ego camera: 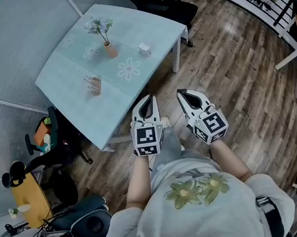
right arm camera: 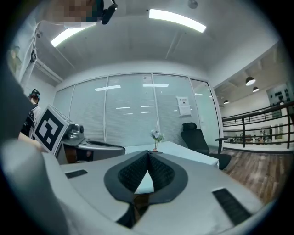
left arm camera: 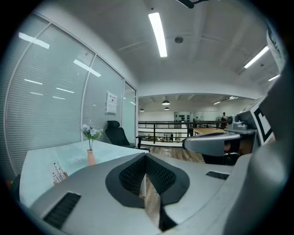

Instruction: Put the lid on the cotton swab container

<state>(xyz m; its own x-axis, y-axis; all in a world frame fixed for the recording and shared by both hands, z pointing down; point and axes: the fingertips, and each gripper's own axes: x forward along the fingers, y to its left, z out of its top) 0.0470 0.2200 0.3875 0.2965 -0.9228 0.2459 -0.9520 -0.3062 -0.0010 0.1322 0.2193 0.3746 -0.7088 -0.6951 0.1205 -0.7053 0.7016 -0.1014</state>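
Nearest, the left gripper and right gripper are both clenched on nothing, side by side just off the table, while the cotton swab container stands on that table, well apart from them.

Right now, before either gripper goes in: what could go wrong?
1. The left gripper and right gripper both have shut, empty jaws. Reaching in like that would likely shove the small box or the white piece rather than grip it.
2. The flower vase stands on the table near those two, so a sweep across could tip it.
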